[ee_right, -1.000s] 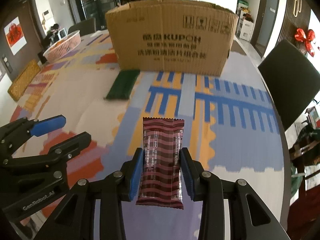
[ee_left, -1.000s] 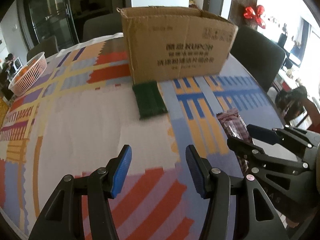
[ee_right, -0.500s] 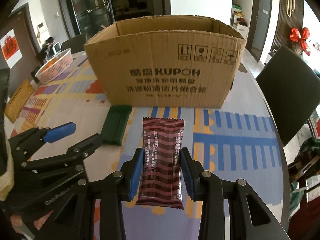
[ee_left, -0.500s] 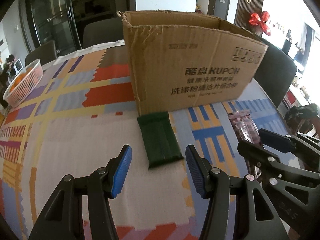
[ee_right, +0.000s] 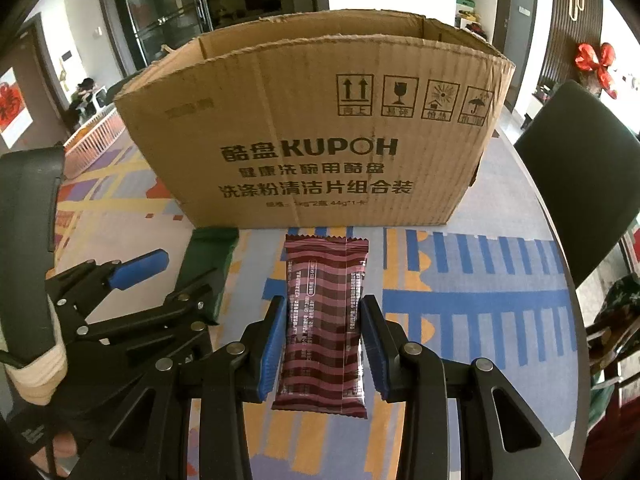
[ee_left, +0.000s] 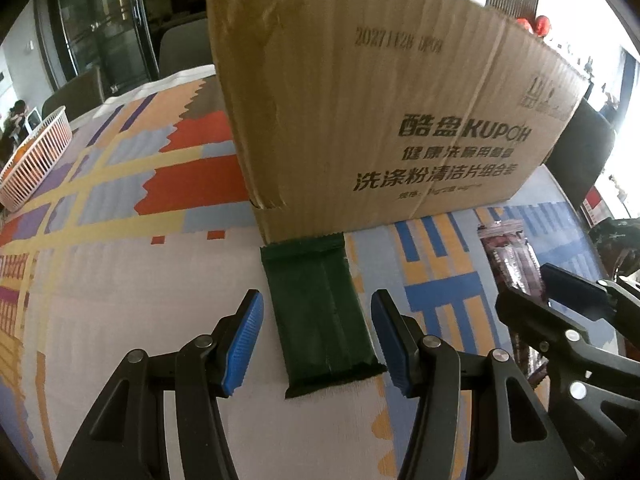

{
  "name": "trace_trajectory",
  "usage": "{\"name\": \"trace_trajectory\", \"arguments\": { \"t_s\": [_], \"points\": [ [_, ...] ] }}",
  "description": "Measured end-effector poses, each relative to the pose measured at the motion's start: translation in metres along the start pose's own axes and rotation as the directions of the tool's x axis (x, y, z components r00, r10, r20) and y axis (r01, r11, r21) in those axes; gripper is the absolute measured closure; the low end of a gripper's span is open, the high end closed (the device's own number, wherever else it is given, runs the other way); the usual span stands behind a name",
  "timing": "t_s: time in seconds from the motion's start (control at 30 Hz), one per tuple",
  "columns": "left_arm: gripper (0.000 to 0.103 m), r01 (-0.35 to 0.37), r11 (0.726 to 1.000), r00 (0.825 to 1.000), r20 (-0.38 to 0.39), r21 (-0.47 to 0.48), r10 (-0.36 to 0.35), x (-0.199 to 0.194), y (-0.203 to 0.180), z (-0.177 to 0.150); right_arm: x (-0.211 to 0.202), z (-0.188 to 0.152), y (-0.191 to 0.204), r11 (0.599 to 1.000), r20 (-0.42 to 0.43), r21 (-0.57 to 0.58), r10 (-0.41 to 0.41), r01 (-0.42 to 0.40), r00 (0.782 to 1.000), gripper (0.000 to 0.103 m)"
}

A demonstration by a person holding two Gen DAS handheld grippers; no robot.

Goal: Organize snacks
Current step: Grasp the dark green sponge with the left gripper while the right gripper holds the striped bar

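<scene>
A dark green snack packet [ee_left: 320,312] lies flat on the patterned tablecloth, its far end touching the open cardboard box [ee_left: 380,120]. My left gripper [ee_left: 316,340] is open and hangs low over the packet, one blue pad on each side, with neither pad touching it. My right gripper [ee_right: 323,344] is shut on a maroon striped snack packet [ee_right: 324,304], held off the table and pointing at the box's [ee_right: 320,120] front wall. In the right wrist view the left gripper [ee_right: 164,284] sits at the lower left over the green packet [ee_right: 208,256]. The box's inside is hidden.
A pink slatted basket [ee_left: 36,160] with orange things stands at the table's far left. A dark chair [ee_right: 580,184] stands past the table's right edge [ee_right: 568,280]. The box's front wall rises close ahead of both grippers.
Both grippers have moved forward toward the box, which now looms larger. The left gripper has sunk, and the green packet now lies between its jaws. The right still holds the maroon packet.
</scene>
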State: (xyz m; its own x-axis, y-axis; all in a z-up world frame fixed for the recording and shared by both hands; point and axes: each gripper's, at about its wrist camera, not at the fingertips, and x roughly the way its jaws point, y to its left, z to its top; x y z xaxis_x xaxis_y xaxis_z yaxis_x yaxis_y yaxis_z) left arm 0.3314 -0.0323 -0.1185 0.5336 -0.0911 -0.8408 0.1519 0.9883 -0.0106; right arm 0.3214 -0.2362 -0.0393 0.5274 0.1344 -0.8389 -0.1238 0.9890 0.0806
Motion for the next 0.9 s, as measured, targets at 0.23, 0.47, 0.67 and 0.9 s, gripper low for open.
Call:
{"name": "trace_trajectory", "arguments": {
  "t_s": [0.23, 0.47, 0.67, 0.9],
  "points": [
    [0.056, -0.007, 1.000, 1.000, -0.014, -0.009, 0.007, 0.011, 0.000, 0.000, 0.008, 0.001, -0.003, 1.000, -0.013, 0.009, -0.006, 0.007, 1.000, 0.065],
    [0.059, 0.004, 1.000, 1.000, -0.003, 0.003, -0.004, 0.004, 0.001, -0.003, 0.009, 0.001, 0.001, 1.000, -0.013, 0.006, -0.004, 0.004, 1.000, 0.065],
    [0.059, 0.019, 1.000, 0.999, 0.029, 0.001, -0.019, -0.023, -0.003, -0.010, -0.003, -0.003, 0.000, 1.000, -0.003, 0.002, 0.008, -0.008, 1.000, 0.065],
    [0.059, 0.029, 1.000, 0.996, 0.082, -0.003, -0.029, -0.059, -0.005, -0.012, -0.029, -0.007, -0.002, 1.000, 0.039, -0.001, 0.007, -0.007, 0.999, 0.065]
  ]
}}
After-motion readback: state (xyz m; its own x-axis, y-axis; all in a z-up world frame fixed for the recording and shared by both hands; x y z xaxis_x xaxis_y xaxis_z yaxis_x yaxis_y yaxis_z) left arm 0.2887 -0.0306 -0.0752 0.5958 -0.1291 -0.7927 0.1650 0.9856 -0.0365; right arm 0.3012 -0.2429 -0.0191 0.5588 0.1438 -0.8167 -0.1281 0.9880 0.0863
